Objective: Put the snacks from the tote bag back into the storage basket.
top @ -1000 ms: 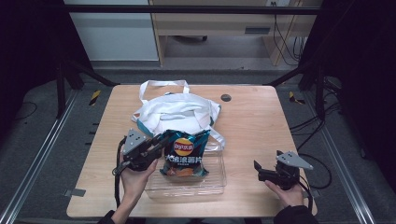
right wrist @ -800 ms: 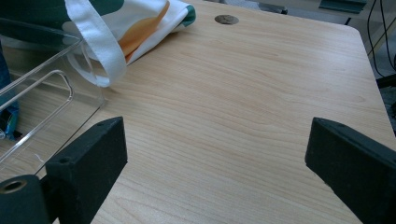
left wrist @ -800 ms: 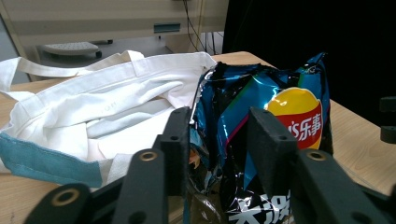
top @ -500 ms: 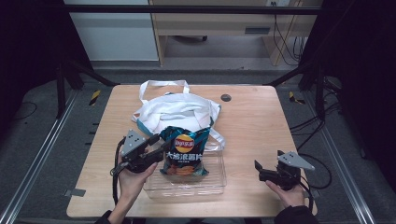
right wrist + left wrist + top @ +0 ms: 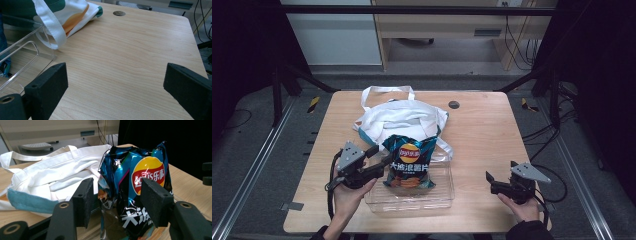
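Standing upright in a clear plastic tray (image 5: 442,192), a blue chip bag (image 5: 408,162) occupied the near middle of the wooden surface (image 5: 492,130). The left claw (image 5: 379,159) was held at the bag's left side; in the left gripper view its jaws stood apart, one on each side of the bag's lower part, and contact with the foil could not be judged. The person's left hand (image 5: 347,192) gripped that tool from below.

Behind the bag lay a crumpled white tote bag (image 5: 404,117) with a teal hem, its straps trailing toward the far edge and over the tray's far right corner. In the left gripper view the tote (image 5: 50,177) sat just beside the chip bag (image 5: 136,187), crowding the space behind the left jaw.

The right claw (image 5: 490,181) rested released, jaws spread wide, well apart from the tray at the near right; bare wood (image 5: 130,57) lay between its jaws. A round dark grommet (image 5: 454,104) marked the far side of the surface.
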`<act>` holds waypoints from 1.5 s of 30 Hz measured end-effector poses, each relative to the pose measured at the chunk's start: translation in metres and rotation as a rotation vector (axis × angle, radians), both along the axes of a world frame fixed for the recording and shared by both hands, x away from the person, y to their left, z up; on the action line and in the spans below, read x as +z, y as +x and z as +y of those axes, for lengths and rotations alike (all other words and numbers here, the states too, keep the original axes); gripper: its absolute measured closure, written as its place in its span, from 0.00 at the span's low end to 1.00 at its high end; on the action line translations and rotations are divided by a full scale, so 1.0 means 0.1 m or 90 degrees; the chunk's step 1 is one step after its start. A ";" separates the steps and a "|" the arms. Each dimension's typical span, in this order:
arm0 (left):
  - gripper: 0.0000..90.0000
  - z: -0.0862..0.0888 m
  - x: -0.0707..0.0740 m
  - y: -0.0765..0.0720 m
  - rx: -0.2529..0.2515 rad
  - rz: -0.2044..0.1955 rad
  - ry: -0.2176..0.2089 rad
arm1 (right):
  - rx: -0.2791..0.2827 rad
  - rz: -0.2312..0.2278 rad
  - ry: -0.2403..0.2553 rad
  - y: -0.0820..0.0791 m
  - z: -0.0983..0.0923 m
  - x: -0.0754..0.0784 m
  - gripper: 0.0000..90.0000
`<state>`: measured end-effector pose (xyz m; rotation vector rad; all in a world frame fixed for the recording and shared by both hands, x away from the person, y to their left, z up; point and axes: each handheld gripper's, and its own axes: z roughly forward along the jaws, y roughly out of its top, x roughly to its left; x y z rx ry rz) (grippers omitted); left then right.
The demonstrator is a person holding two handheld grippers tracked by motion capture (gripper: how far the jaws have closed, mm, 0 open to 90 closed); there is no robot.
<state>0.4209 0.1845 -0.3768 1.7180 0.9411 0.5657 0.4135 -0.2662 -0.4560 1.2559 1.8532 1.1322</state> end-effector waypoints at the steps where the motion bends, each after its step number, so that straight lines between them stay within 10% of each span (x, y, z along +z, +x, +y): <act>1: 0.48 0.01 0.00 -0.01 0.000 0.000 0.004 | 0.001 0.000 0.001 0.00 0.00 0.00 0.06; 25: 0.45 0.50 -0.34 -0.12 0.057 -0.005 0.026 | -0.009 -0.001 0.003 -0.01 -0.05 0.00 0.06; 45: 0.42 0.88 -0.74 0.04 0.124 0.044 0.050 | -0.028 0.005 -0.006 -0.01 -0.08 -0.01 0.06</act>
